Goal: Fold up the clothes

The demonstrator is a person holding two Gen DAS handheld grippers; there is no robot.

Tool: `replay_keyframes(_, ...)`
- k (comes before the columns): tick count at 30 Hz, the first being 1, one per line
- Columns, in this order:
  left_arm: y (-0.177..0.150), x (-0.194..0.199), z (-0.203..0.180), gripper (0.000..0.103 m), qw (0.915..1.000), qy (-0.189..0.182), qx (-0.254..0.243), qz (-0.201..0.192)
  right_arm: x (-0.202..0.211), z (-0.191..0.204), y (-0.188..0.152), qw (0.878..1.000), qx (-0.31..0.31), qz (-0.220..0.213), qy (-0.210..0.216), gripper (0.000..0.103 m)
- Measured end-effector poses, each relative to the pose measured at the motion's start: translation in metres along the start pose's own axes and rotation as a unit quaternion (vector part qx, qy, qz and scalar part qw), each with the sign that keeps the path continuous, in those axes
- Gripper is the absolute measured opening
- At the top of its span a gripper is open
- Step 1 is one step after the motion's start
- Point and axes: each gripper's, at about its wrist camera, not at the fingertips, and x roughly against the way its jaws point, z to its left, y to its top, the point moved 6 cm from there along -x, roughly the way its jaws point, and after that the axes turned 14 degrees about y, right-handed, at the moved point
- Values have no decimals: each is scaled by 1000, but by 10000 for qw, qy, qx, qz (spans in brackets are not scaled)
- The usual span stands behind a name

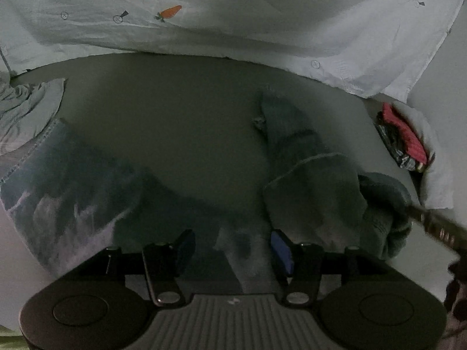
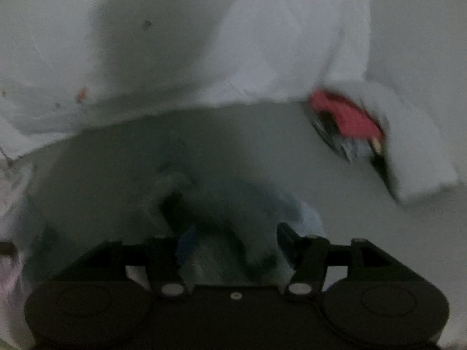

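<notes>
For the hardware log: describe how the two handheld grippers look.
The left gripper has black linkage arms with silver pivot pins, blue pads on its jaws, two round black housings and a grey ribbed centre plate. The right gripper, blurred, looks the same in black with silver pins and a blue pad.

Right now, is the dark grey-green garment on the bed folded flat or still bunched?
Bunched. In the left wrist view the dark grey-green garment lies in crumpled lumps on the grey sheet, one flap turned over, with no flat, squared edges.

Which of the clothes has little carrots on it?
The big white sheet-like cloth spread across the far side. It has orange carrots and small magnifying glasses printed on it. The dark grey-green garment and the blue-and-white one nearer the left gripper have none.
</notes>
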Motion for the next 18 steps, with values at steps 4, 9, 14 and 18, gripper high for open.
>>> replay_keyframes(4, 13, -15, 21, 63, 9999, -53, 91, 14, -35, 33, 33, 9982, 494, -154, 312, 63)
replay_keyframes(9, 35, -40, 48, 67, 9996, -160, 225, 56, -103, 71, 73, 9939, 775, -162, 769, 71)
replay_keyframes(14, 57, -65, 74, 69, 9989, -266, 360, 98, -196, 85, 111, 9936, 653, 25, 922, 81)
replay_keyframes(18, 73, -90, 104, 69, 9972, -429, 598, 165, -287, 65, 113, 9964, 388, 738, 163, 81)
